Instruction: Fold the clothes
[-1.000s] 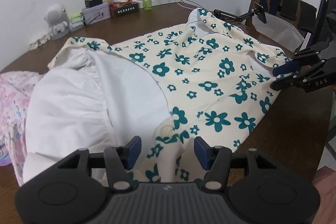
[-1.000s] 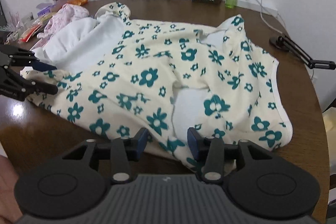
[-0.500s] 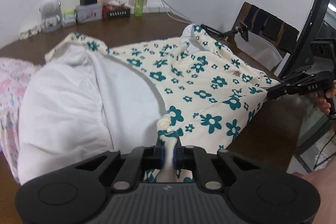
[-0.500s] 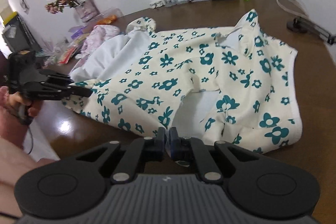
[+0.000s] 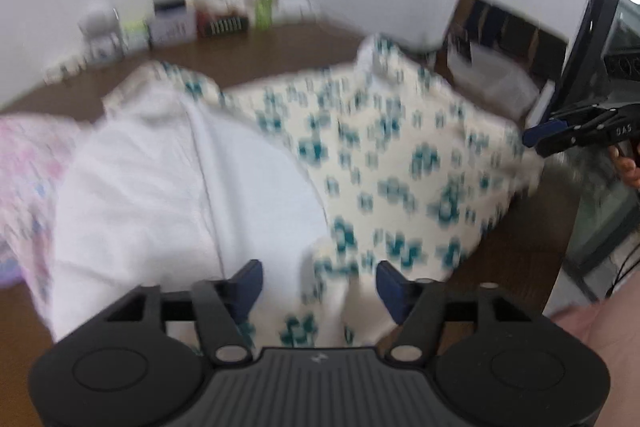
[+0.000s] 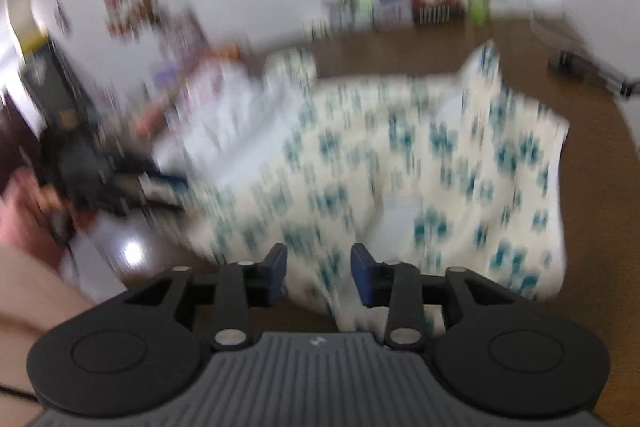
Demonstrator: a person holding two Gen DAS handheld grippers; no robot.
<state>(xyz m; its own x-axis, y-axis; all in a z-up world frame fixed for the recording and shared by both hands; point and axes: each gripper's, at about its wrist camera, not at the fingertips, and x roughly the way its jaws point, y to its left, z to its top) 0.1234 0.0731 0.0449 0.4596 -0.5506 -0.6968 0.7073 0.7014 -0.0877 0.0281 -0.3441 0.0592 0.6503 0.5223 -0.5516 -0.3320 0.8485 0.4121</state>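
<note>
A brown wooden table [image 5: 516,259] fills both views, and both pictures are blurred. On it lies the dress [image 5: 384,163], cream with dark green flowers, spread over most of the table top; its white lining [image 5: 168,187] is turned out on the left side in the left wrist view. Its near edge hangs just in front of both grippers.

The left gripper [image 5: 319,281] has its jaws opening, and they stand wide. A fold of the flowered cloth is between the blue pads [image 5: 249,277], but the pads do not press on it.

The right gripper [image 6: 319,269] also has its jaws opening, with a narrower gap. A hanging part of the dress edge is between its pads [image 6: 362,267], loose.

A pink cloth [image 5: 24,163] lies at the left of the dress. At the far edge near the wall stand small boxes [image 5: 174,19] and a green bottle [image 5: 264,5]; I cannot tell more about them.
</note>
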